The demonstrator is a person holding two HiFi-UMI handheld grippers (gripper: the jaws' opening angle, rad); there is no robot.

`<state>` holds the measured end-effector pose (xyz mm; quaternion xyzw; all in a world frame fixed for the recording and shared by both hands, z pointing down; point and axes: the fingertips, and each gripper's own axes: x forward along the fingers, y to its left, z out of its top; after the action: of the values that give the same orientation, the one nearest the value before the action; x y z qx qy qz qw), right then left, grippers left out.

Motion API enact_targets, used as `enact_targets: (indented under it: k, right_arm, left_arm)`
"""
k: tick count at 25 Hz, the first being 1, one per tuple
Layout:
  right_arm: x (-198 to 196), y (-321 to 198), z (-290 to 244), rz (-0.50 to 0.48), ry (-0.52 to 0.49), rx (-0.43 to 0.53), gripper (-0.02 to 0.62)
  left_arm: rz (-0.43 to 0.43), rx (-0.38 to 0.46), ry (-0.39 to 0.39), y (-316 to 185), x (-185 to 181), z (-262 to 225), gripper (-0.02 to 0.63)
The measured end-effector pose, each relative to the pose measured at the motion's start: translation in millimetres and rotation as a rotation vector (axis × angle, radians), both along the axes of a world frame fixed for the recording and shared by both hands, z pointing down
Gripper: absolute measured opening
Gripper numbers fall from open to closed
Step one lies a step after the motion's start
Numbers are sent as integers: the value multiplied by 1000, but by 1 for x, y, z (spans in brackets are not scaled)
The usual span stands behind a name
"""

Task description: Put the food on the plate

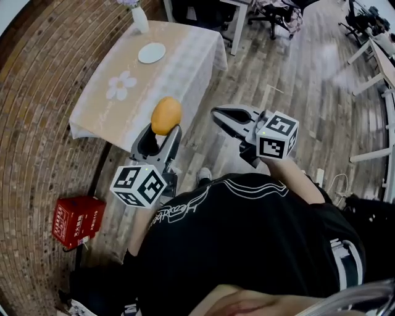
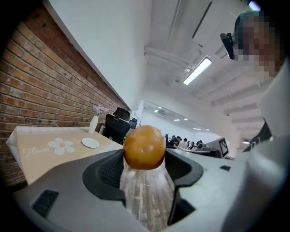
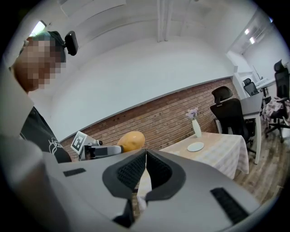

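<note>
An orange-brown rounded piece of food is held between the jaws of my left gripper, in the air just off the near end of the table. In the left gripper view the food fills the gap at the jaw tips of the left gripper. A small white plate lies at the far end of the table, also seen as the plate and the plate. My right gripper hovers to the right, over the floor, shut and empty; its jaws touch in the right gripper view.
The table wears a beige cloth with a white flower print. A white vase with flowers stands beyond the plate. A red box sits on the floor at the left. Office chairs and desks stand on the far wooden floor.
</note>
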<state>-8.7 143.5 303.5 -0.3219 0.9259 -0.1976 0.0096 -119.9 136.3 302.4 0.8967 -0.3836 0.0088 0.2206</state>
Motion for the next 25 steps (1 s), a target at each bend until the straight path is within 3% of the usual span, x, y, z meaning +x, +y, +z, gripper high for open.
enact_targets:
  k: [12, 25]
  right_arm:
    - [-16, -119, 2, 48, 3, -9, -3]
    - [-13, -164, 19, 62, 5, -18, -3]
  left_arm:
    - [44, 7, -13, -124, -17, 1, 279]
    - [55, 7, -13, -174, -12, 16, 279]
